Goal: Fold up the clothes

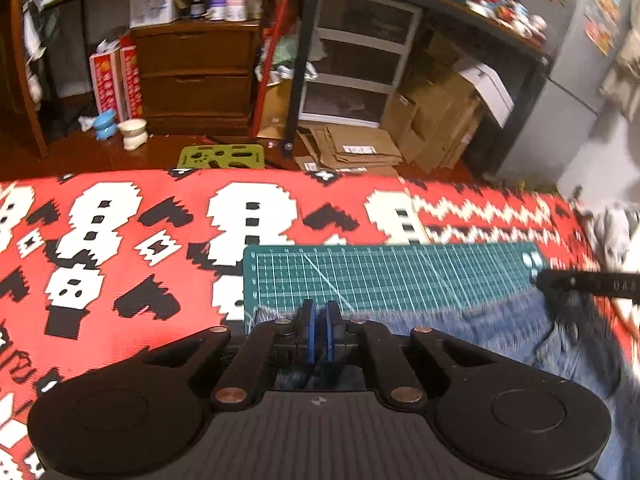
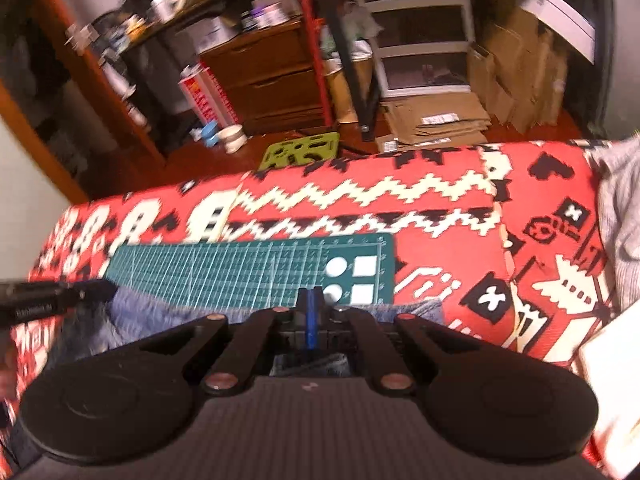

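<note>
Frayed blue denim jeans (image 1: 460,332), matt

Warm, orange-tinted indoor light fills both of my views; I can't tell where it comes from. The red patterned blanket (image 1: 120,248) ahead of my left gripper (image 1: 320,314) is oversaturated and glows, its white shapes nearly blown out. The shelves (image 1: 352,56) far ahead sit in dim shadow. Both pictures bow strongly at the edges, so straight lines curve. My left view smears at its right side, where the denim (image 1: 500,328) blurs. My right view is softer all over, with motion blur heaviest along its left and right margins.
</note>
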